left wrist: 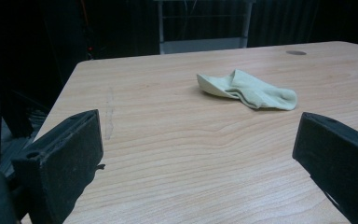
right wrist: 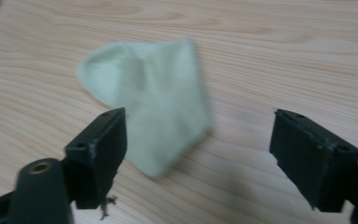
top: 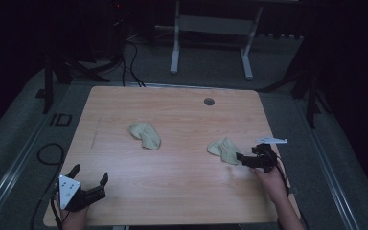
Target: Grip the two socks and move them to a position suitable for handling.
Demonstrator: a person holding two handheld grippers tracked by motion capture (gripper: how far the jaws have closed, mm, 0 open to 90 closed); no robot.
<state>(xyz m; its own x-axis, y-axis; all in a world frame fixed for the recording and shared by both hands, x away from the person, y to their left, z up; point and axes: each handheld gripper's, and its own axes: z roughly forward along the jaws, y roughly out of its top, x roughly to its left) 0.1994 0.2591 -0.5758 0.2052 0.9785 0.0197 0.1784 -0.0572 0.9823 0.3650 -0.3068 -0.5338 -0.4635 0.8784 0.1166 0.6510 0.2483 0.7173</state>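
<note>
Two pale green socks lie on the wooden table (top: 172, 191). One sock (top: 145, 135) rests crumpled near the middle-left, and the left gripper view has it ahead as the sock (left wrist: 247, 91). The other sock (top: 223, 149) lies at the right. My right gripper (top: 243, 158) is low over the table beside it, pointing left at it, jaws open. In the right gripper view that sock (right wrist: 149, 93) reaches in between the jaws of my right gripper (right wrist: 199, 119), and the pads do not touch it. My left gripper (top: 90, 173) is open at the near-left corner, and my left gripper (left wrist: 199, 126) has nothing between its jaws.
A small round grommet (top: 209, 101) sits near the table's far edge. A white frame stand (top: 211, 28) is on the floor behind the table, and cables (top: 129, 62) trail at the far left. The surroundings are dark.
</note>
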